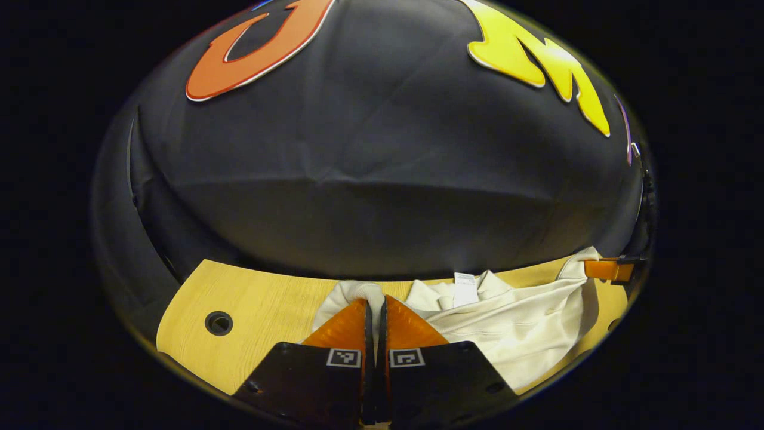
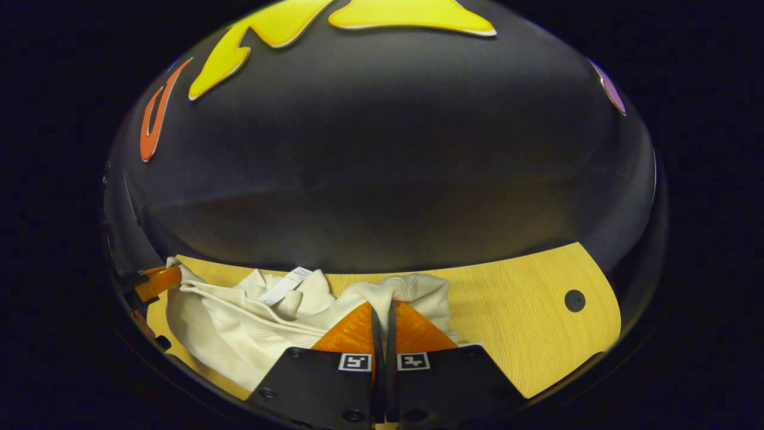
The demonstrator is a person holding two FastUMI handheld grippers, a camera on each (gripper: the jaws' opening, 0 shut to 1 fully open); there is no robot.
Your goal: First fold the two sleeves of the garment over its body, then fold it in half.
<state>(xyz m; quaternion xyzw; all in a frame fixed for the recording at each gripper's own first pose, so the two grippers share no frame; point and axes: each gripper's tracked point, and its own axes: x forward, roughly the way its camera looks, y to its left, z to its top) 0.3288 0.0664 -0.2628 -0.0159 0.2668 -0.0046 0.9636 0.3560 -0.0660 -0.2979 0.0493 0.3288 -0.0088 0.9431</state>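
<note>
Left gripper view, scanning left to right. Round hole (image 1: 218,322) in table (image 1: 262,298) at 8 o'clock. Left gripper (image 1: 375,310) at 6 o'clock, fingers pressed together on a bunched edge of the cream garment (image 1: 525,325), cloth wrapping over the tips. Garment stretching toward 4 o'clock, white tag (image 1: 465,289) standing up near the neck. Other gripper's finger at the far 3 o'clock edge, touching the garment's far corner.

Right gripper view, left to right. Other gripper's finger at 9 o'clock on the garment (image 2: 233,334) corner. Tag (image 2: 285,285) around 7 o'clock. Right gripper (image 2: 382,316) at 6 o'clock, clamped on a rolled cuff-like or hem-like edge; which, cannot tell. Second round hole (image 2: 575,300) in the table (image 2: 513,322) at 4 o'clock.

Judged: both ends pinched and pulled apart to hold the cloth taut, probably to spread it or carry an edge over. Garment looks rumpled, not flat; fold stage hard to call, sleeves not clearly told apart from the body.

Surface: light wood-grain tabletop, smooth, cloth likely to slide easily. Room: dark cloth booth wall (image 2: 382,179) close behind the table's far edge, creased, dim lighting.
</note>
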